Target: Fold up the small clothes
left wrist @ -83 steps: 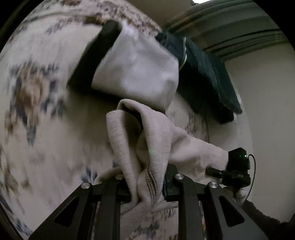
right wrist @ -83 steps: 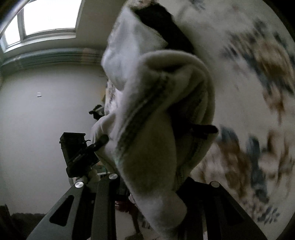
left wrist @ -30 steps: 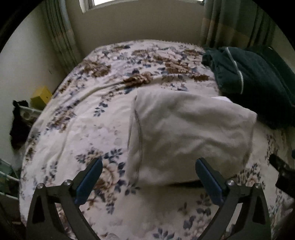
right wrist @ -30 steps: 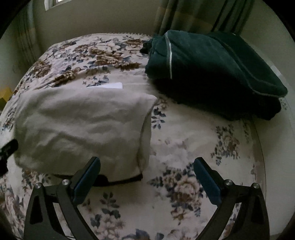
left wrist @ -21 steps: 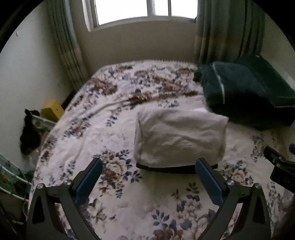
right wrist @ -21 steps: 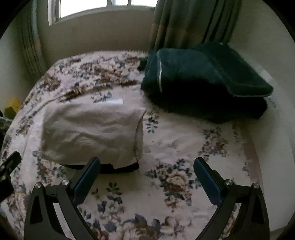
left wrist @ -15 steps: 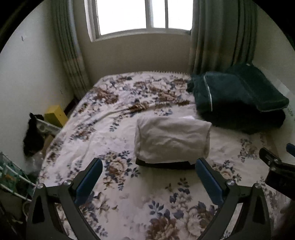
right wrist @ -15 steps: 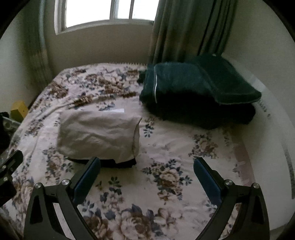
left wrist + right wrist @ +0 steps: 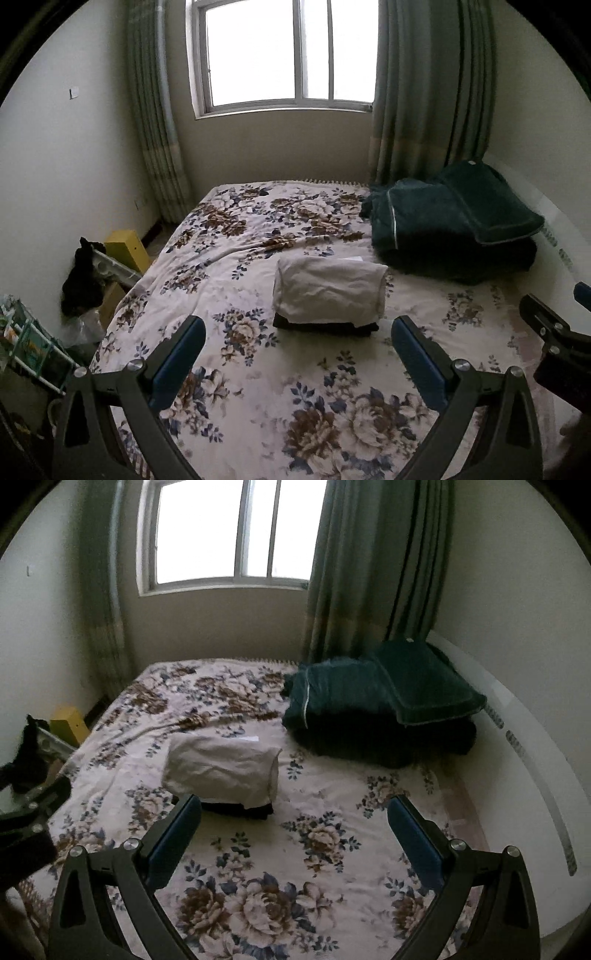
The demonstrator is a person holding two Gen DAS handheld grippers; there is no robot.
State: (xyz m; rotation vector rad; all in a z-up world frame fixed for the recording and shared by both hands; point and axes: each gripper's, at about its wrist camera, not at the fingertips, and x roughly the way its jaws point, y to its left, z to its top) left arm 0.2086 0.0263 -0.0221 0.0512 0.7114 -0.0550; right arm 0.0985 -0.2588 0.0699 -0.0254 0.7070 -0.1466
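Folded garment: a beige, soft-looking cloth (image 9: 330, 290) folded into a rounded, roughly rectangular bundle with fine creases across its top; it lies near the middle of the bed.
Under layer: a flat stack of dark folded clothes (image 9: 325, 328) sits directly beneath the beige piece, its edge showing along the near side.
White slip: a small pale flat rectangle (image 9: 352, 259) shows just behind the bundle; its material cannot be told.
Bed cover: a cream sheet (image 9: 258, 369) printed with brown and blue flowers, lightly wrinkled toward the window side.
Dark bedding: a thick, deep green quilt (image 9: 443, 236) with a pale piping line, folded in a heap, a matching pillow on top; it lies at the right of the bed, close to the bundle but apart from it.
Left gripper: (image 9: 297, 349) black frame, blue pads, fingers spread wide and holding nothing; raised above the near part of the bed, well clear of the bundle.
Right gripper: (image 9: 293, 825) same build, fingers likewise spread wide and empty, also short of the bundle.
Surroundings: green pleated curtains (image 9: 424, 92) flank a bright window (image 9: 288, 55); a yellow box (image 9: 127, 249) stands on the floor left of the bed.
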